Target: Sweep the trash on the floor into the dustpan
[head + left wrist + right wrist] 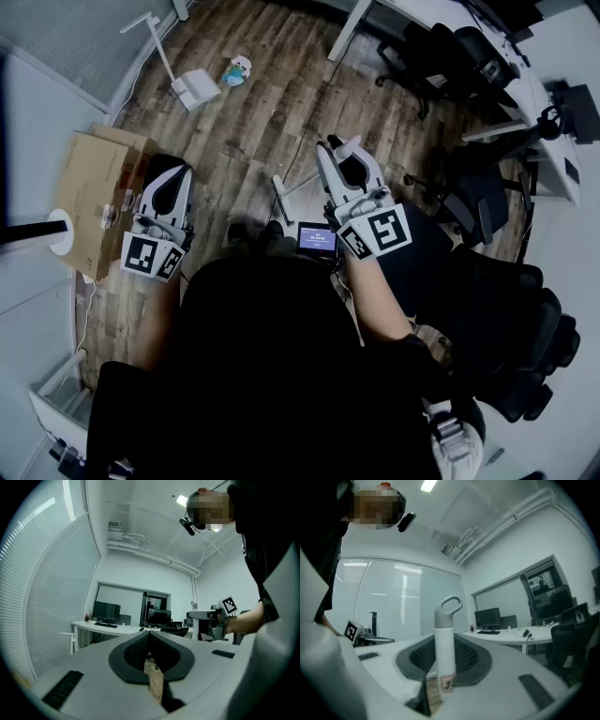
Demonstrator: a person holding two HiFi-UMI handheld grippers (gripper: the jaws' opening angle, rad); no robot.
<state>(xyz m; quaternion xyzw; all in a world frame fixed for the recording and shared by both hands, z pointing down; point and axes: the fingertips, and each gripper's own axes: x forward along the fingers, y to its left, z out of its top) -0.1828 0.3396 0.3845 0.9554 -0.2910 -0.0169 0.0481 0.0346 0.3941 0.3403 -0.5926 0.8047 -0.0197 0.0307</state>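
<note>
A white dustpan with a long upright handle stands on the wood floor at the far middle in the head view. Just to its right lies a small heap of coloured trash. My right gripper is held level and shut on a white broom handle topped by a grey loop. The broom's brush head shows on the floor to the left of that gripper. My left gripper is held level at the left, its jaws shut with nothing between them. Both grippers are well short of the dustpan and trash.
A cardboard box stands on the floor close to the left gripper. Black office chairs and a white desk fill the right side. A small lit screen sits by the right hand. Bare floor lies between grippers and dustpan.
</note>
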